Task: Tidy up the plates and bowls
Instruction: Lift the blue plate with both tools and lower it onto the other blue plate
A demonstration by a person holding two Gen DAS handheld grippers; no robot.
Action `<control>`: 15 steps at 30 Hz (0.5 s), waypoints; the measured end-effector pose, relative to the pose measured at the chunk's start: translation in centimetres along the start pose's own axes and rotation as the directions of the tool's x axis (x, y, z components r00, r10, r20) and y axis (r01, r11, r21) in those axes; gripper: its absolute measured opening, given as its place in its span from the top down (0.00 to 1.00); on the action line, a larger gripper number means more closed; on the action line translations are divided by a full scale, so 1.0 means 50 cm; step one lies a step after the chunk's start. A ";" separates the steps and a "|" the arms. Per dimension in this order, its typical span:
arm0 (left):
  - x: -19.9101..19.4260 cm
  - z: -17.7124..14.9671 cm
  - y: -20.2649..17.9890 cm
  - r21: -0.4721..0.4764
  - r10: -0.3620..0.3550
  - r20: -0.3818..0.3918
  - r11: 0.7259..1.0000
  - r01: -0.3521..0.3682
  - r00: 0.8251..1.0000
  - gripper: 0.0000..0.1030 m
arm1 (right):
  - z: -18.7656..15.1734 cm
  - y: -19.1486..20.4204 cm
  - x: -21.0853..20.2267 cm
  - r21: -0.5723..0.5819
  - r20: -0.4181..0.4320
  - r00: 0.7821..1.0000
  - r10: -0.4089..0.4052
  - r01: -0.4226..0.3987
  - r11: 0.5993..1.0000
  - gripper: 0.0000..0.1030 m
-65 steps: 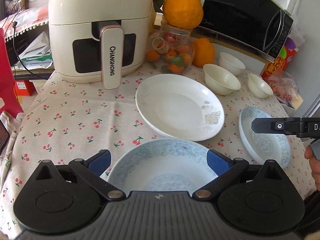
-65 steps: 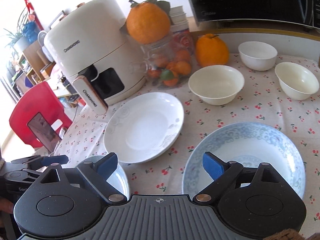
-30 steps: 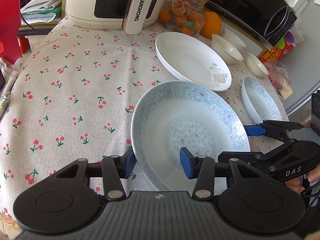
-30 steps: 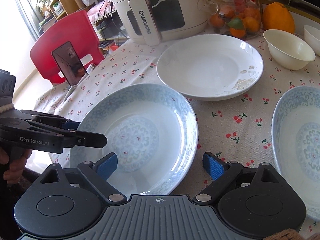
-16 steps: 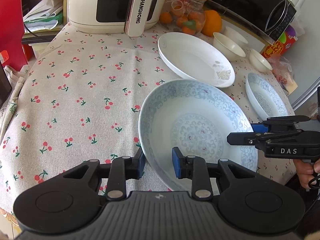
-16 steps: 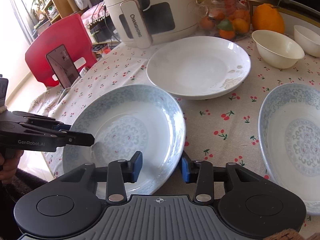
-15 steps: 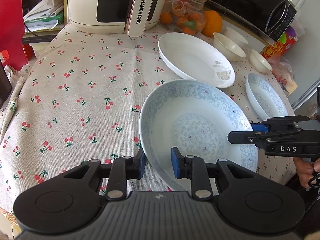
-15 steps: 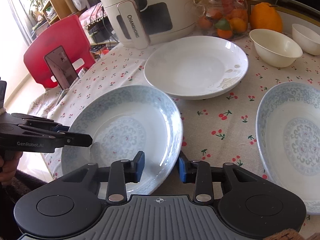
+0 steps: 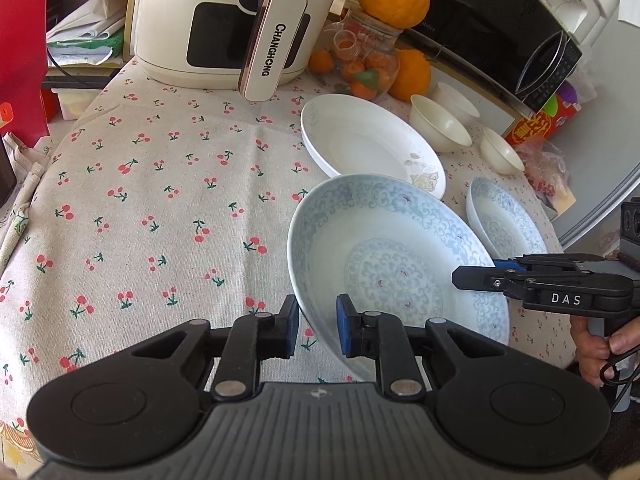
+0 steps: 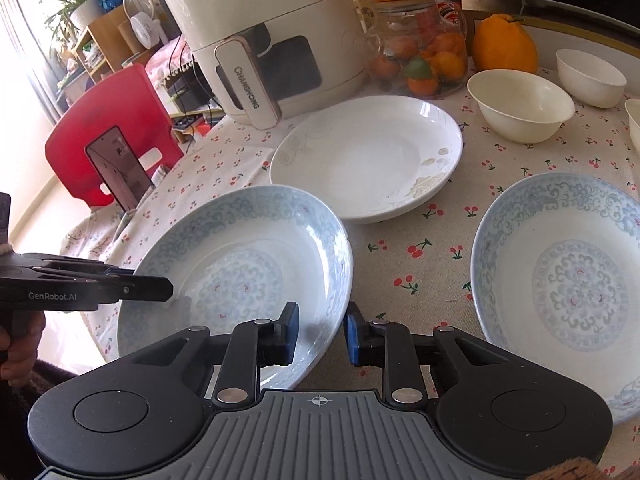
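CHANGHONG marks the air fryer [image 9: 240, 20] (DAS, GenRobot.AI on grippers).

Home kitchen, air fryer [image 9: 236, 20], microwave [image 9: 496, 36], cherry-print tablecloth [image 9: 160, 200]

Bright daylight floods in left, a red chair [image 10: 108, 128] beside the cherry-print tablecloth [image 9: 160, 200], wooden shelf [image 10: 100, 40] behind

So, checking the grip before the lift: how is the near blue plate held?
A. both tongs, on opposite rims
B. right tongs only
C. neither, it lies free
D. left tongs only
A: left tongs and right tongs each pinch a rim of the blue plate.
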State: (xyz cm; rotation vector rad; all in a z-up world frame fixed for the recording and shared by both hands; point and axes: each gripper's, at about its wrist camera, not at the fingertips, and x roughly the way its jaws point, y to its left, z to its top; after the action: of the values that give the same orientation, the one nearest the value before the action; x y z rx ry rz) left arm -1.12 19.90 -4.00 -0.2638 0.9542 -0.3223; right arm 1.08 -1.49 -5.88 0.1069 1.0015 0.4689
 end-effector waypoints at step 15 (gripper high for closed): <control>0.041 0.058 -0.097 0.036 -0.059 0.031 0.998 0.058 0.998 0.84 | 0.039 -0.088 -0.064 0.107 0.108 0.991 -0.076 0.064 0.992 0.78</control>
State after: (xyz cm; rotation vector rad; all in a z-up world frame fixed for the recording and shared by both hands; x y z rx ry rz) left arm 1.62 14.89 -2.20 -0.2638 0.9098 -0.3871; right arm 2.73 -6.57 -3.63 0.1887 0.9164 0.3430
